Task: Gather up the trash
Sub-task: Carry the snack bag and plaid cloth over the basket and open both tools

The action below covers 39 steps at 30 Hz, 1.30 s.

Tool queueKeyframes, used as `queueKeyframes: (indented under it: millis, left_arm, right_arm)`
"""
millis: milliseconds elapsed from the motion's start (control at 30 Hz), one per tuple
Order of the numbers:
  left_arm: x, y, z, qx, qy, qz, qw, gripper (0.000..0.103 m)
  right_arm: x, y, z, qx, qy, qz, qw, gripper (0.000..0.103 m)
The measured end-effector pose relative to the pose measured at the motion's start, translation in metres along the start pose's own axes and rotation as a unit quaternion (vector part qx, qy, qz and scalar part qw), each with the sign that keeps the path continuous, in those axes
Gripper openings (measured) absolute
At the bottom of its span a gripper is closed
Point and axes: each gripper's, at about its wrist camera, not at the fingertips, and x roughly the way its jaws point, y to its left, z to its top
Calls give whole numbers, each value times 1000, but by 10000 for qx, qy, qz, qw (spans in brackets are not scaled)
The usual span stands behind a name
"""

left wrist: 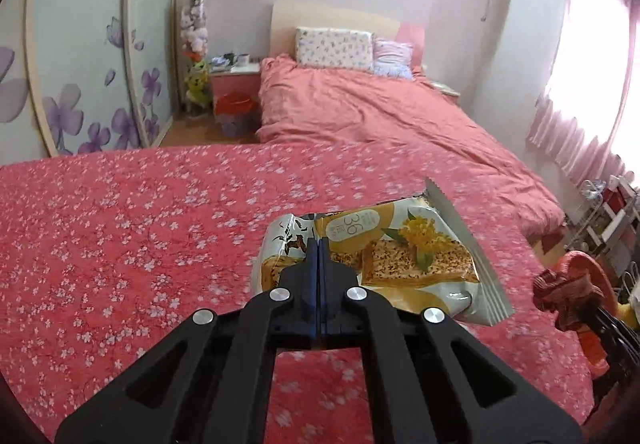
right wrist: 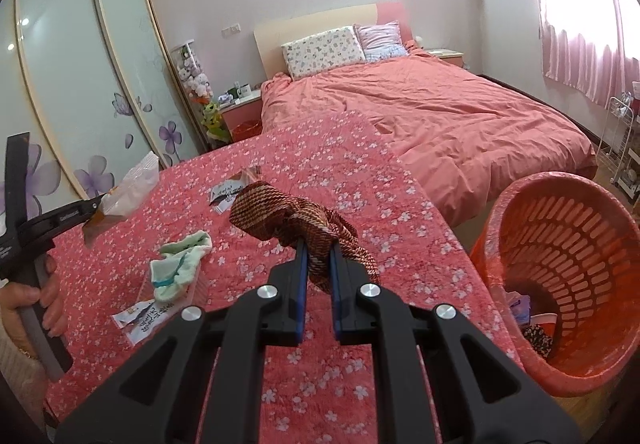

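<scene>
My left gripper (left wrist: 319, 244) is shut on a yellow-and-white snack wrapper (left wrist: 400, 260) and holds it above the red flowered cloth (left wrist: 120, 244). That gripper and wrapper (right wrist: 128, 187) also show at the left of the right wrist view. My right gripper (right wrist: 318, 248) is shut on a brown-and-cream woven cloth (right wrist: 288, 215), lifted over the table. An orange slotted basket (right wrist: 560, 276) tilts at the right, with a few items inside. On the cloth lie a pale green sock (right wrist: 180, 264) and two printed wrappers (right wrist: 140, 318) (right wrist: 228, 193).
A bed with a pink duvet (right wrist: 440, 115) stands behind the table. A wardrobe with flower decals (right wrist: 80, 63) is at the left. A nightstand (right wrist: 240, 111) and a small bin (left wrist: 234, 111) sit beside the bed. A white rack (right wrist: 624, 151) stands at the right.
</scene>
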Motion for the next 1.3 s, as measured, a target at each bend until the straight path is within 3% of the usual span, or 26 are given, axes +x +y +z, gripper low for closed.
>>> queueKeyframes:
  millis: [267,500,900,1300]
  left_arm:
    - [-26,-35,-4,168,-217,-500,9984,0]
    - [-32,-71,-11,351,-273,-911,9948,0]
    - [-34,-150,-33,727,-318,-1606,9838,0]
    - [-18,-234,-62,1006,-111,-2129,9718,0]
  right_arm:
    - [-37,-25,2,242,-285,-242,9990,11]
    - [-70,-56,0,444,-554,-756,9946,11]
    - [-127,-119,-10,922,-1133,-1678,9749,11]
    - [-136,-175,-19,1338,-1323,-1962,9623,11]
